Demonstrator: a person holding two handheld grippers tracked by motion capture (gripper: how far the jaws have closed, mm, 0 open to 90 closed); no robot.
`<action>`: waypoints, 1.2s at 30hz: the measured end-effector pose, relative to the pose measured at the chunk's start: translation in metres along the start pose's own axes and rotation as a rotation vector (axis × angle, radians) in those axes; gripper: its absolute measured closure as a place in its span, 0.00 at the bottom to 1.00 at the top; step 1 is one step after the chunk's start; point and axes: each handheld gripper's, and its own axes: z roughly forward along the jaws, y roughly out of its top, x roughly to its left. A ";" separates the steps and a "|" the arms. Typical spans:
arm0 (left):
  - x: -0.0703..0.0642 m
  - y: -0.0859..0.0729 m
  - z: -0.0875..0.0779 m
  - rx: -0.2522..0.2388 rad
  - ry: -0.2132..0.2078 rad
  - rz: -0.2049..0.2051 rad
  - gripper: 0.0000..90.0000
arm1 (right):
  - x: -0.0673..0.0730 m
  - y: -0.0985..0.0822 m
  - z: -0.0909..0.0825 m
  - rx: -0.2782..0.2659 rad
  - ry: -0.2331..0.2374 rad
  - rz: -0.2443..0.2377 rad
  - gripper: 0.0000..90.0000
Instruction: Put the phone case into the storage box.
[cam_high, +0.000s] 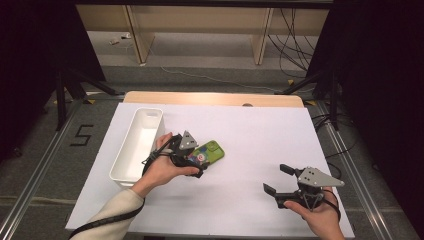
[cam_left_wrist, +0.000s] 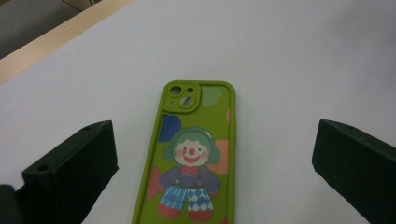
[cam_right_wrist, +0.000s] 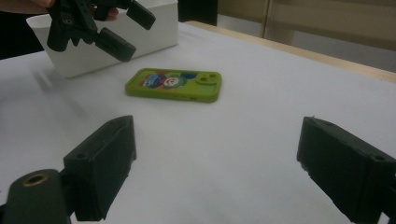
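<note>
Green and printed with a clown, the phone case (cam_left_wrist: 194, 158) is seen lying flat on the white table (cam_high: 260, 135), left of centre in the high view. It is straddled from above by the left gripper (cam_high: 192, 161), fingers spread, not touching. A white bin (cam_high: 137, 145) is set just left. At lower right, the right gripper (cam_high: 277, 180) is held open, well apart.

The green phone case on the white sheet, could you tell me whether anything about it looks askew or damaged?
Nothing stands out. The green phone case lies flat, printed side up, at an angle beside the white bin, with no visible damage. The left gripper hovers over it with jaws open.
</note>
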 end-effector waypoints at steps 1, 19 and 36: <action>0.000 0.000 0.000 0.000 0.000 0.000 0.00 | 0.000 0.000 0.000 0.000 0.002 0.000 0.14; 0.004 0.016 0.027 0.100 -0.017 0.037 0.00 | 0.000 0.000 0.000 0.002 0.005 0.003 0.15; 0.018 0.023 0.061 0.230 -0.025 0.055 0.00 | -0.001 0.000 -0.001 0.003 0.003 0.007 0.15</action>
